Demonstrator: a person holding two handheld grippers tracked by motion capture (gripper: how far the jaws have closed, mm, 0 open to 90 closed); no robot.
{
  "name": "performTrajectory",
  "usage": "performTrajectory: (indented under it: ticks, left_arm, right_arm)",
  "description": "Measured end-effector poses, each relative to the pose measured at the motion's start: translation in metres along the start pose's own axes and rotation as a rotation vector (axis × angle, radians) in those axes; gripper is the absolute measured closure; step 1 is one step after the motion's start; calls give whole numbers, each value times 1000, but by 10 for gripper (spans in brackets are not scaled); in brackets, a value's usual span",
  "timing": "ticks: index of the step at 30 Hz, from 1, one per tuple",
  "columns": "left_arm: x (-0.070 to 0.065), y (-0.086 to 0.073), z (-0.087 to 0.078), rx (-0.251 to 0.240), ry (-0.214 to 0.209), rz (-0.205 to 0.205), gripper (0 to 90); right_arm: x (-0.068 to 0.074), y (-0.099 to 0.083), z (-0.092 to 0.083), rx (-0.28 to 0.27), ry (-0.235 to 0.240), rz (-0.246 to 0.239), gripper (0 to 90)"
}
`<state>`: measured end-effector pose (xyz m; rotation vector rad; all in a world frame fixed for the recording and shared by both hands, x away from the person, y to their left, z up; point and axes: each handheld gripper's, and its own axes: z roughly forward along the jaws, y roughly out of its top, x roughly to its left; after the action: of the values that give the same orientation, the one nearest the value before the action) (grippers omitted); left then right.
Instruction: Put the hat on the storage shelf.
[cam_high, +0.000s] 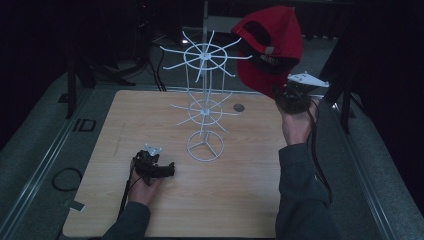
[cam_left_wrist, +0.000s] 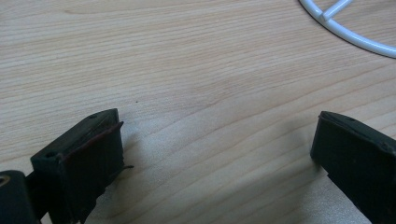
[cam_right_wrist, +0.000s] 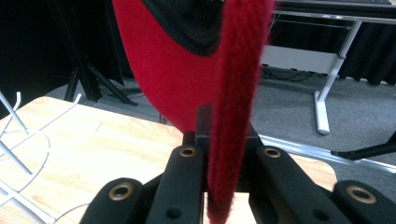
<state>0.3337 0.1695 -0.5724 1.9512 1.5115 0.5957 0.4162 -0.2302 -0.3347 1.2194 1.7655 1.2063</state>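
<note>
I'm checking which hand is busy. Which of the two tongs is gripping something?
The right tongs, raised beside the white wire rack, pinch the red cap. The left tongs rest open on the table.

Dim lab or studio, black curtains (cam_high: 45, 45), stand legs (cam_right_wrist: 88, 79), wooden table (cam_high: 240, 200)

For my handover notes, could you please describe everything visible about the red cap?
The red cap looks like soft fabric with a dark inner lining. It is held up in the air above the table's far right corner, beside the white wire rack's top tier. The right tool is shut on its brim edge, seen edge-on.
</note>
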Motion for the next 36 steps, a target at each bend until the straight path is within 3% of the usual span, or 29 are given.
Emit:
performTrajectory:
  ticks: [16, 21, 36]
  left_arm:
    - [0, 0, 0, 0, 0, 0, 27]
    - [0, 0, 0, 1, 1, 2, 27]
    - [0, 0, 0, 0, 0, 2, 27]
  right_arm:
    - [21, -5, 5, 17, 24, -61, 859]
    - [29, -11, 10, 41, 9, -110, 859]
    - [29, -36, 25, 120, -7, -162, 855]
